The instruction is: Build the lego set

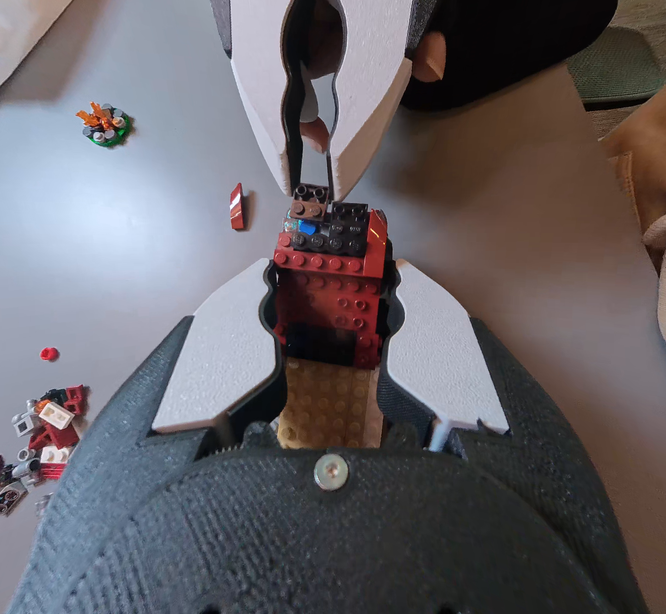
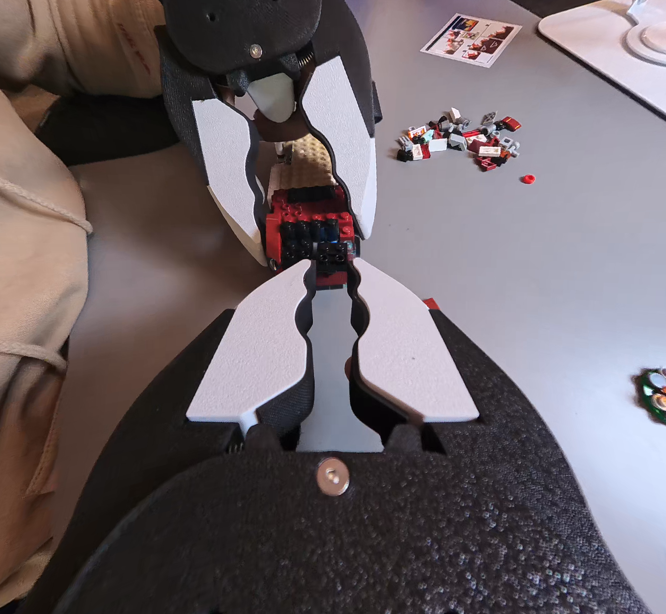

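A dark red brick model with black plates on top sits on a tan baseplate. My left gripper reaches around it, and both pads lie against its sides. The right wrist view shows the same grip on the model. My right gripper is shut on a small black studded brick. It holds the brick at the model's far top edge, over a clear piece and a blue piece. In the left wrist view the right gripper pinches that brick, with a brown plate under it.
On the grey table lie a loose dark red curved piece, a small campfire build on a green disc, a pile of loose bricks and a red round stud. A printed sheet and a white stand base are at the back right. A person's beige sleeve is on the left. My two grippers' fingertips are within a few centimetres of each other. The red round stud is about 15 centimeters from my left fingertips. It is also in sight in the left wrist view.
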A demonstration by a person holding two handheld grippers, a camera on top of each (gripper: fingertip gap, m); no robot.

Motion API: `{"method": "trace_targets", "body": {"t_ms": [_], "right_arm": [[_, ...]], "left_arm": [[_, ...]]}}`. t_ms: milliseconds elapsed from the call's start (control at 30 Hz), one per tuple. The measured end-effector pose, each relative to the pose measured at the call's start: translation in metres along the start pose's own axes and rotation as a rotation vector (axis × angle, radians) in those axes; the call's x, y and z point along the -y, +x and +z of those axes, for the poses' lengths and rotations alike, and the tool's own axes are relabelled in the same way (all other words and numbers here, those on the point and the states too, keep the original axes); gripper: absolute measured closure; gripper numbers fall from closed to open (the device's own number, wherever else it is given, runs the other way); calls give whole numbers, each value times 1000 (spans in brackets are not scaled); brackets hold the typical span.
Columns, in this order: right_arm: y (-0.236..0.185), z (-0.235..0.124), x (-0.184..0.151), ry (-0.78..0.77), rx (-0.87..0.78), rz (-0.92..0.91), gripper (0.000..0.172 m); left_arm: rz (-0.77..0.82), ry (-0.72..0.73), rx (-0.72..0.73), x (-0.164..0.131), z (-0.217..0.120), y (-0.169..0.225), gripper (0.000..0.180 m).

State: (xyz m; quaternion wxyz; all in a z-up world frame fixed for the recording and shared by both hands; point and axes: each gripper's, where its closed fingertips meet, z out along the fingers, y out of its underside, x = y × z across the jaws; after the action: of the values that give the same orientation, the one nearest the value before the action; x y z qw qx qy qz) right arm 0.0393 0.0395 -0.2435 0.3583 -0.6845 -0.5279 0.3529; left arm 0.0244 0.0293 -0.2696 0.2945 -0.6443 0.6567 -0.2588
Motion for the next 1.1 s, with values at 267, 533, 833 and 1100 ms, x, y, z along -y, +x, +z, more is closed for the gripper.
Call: {"method": "trace_targets", "body": {"t_ms": [267,533,833,1100], "right_arm": [[6,-4,11,-81,107,131,155],[7,-15,33,-104,203,223,155],[10,-17,49,-168,215,292,155],[10,-15,63,-204,242,376,155]], "left_arm": [[-89,95,-113,12,-6,0,121],[-185,232,-210,30,-23,-8,121],[-269,337,-271,41,-36,-13,121],[-322,426,-343,44,-50,-15,121]]}}
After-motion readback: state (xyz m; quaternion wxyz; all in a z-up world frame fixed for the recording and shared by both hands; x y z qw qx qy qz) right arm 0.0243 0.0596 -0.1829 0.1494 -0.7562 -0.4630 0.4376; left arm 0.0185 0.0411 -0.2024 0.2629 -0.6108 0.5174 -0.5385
